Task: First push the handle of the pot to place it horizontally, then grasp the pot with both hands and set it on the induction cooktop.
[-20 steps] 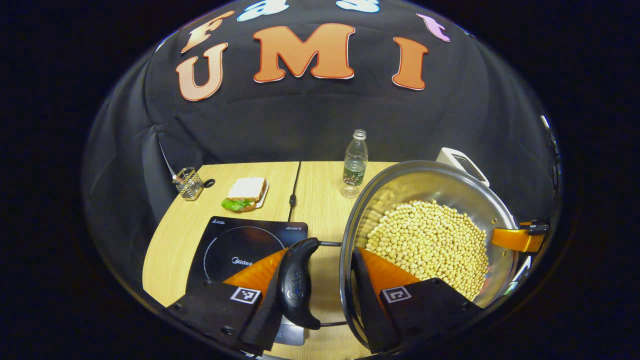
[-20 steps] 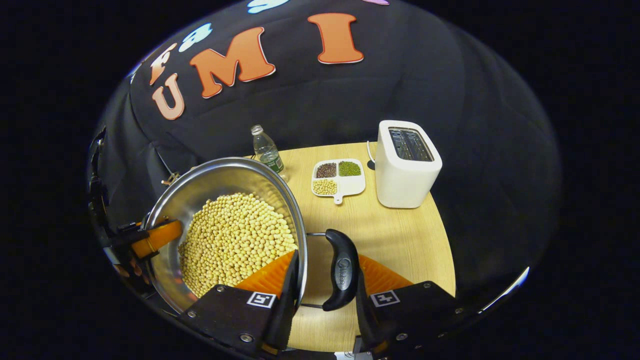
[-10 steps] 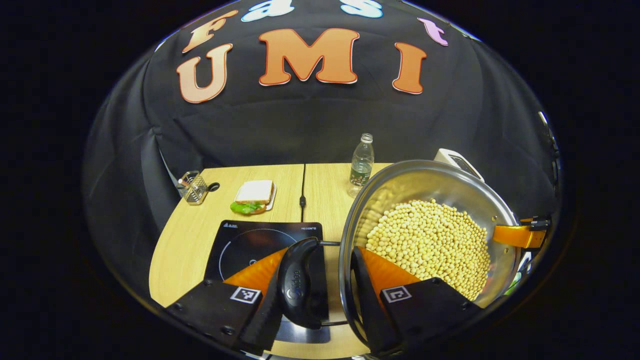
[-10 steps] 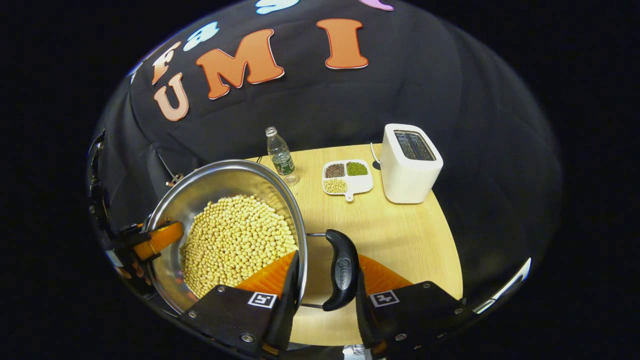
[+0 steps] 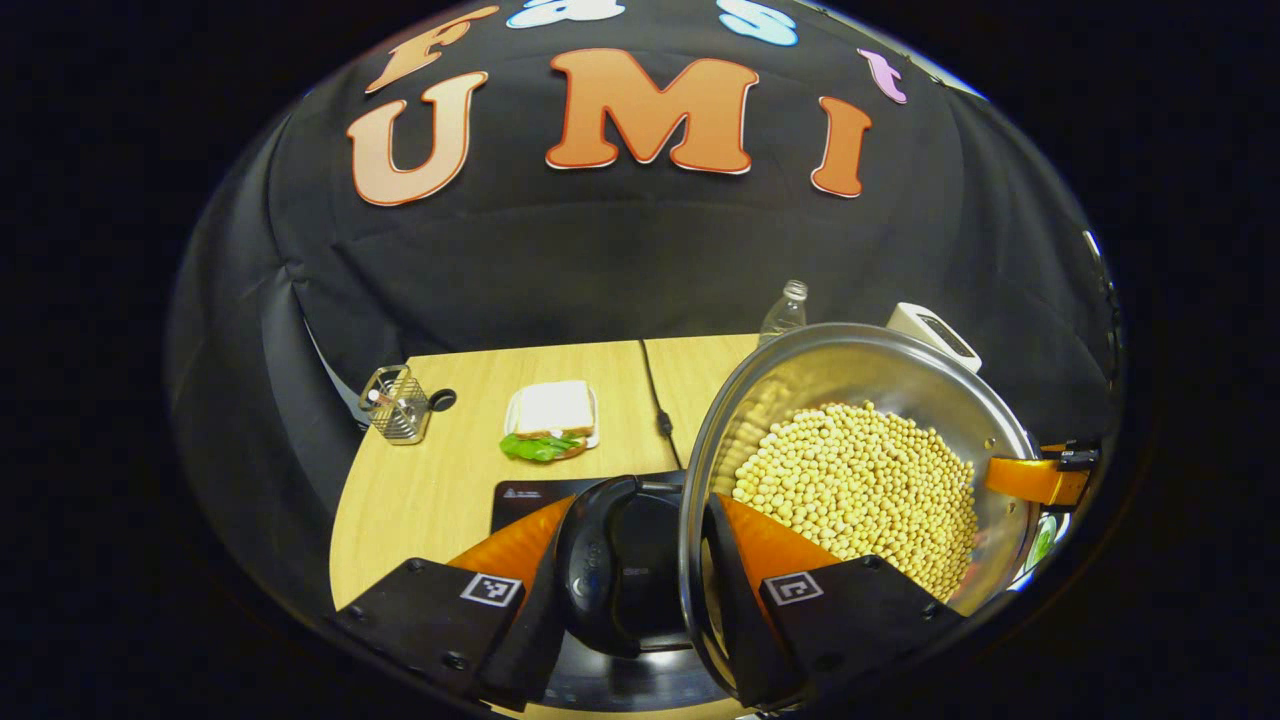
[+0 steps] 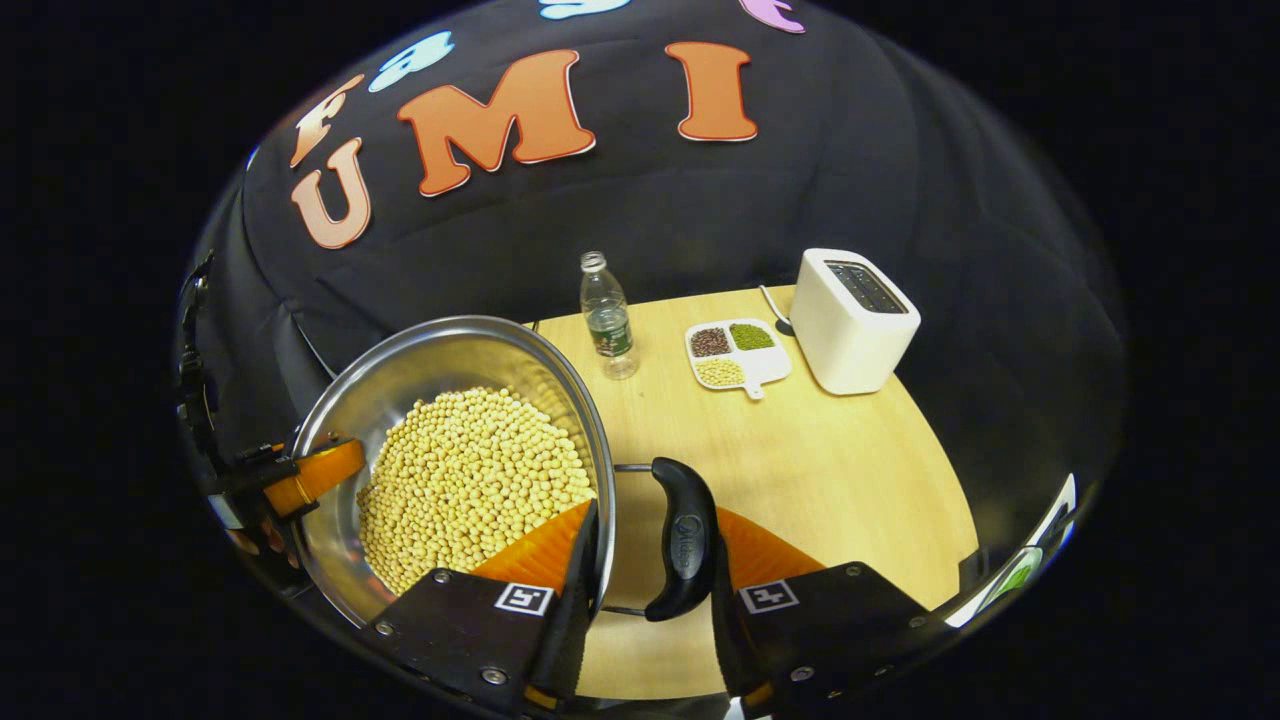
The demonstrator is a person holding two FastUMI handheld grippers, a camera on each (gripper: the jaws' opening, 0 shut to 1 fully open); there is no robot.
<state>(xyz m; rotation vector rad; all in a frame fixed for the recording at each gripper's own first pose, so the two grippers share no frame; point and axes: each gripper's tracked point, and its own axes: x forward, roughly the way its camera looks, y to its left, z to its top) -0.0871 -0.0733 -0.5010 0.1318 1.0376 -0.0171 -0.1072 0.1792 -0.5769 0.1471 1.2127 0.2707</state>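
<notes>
A steel pot point(image 5: 850, 370) full of pale soybeans point(image 5: 860, 490) hangs level above the table, held from both sides. My left gripper point(image 5: 640, 530) is shut on the pot's black left handle point(image 5: 595, 565), one finger outside the handle and the other inside the rim. My right gripper point(image 6: 650, 535) is shut the same way on the black right handle point(image 6: 685, 540), with the pot point(image 6: 440, 360) to its left. The black induction cooktop point(image 5: 520, 495) lies right under the left handle. Each view also shows the other gripper at the pot's far rim.
A sandwich on a plate point(image 5: 550, 420), a wire basket point(image 5: 398, 402) and a cable point(image 5: 655, 400) lie behind the cooktop. A water bottle point(image 6: 605, 315), a divided dish of beans point(image 6: 735, 352) and a white toaster point(image 6: 855, 320) stand at the back of the wooden table point(image 6: 830, 480).
Both grippers have carried the pot leftward over the table. The cooktop has slid under the left handle, and the bottle is now partly hidden behind the pot's rim.
</notes>
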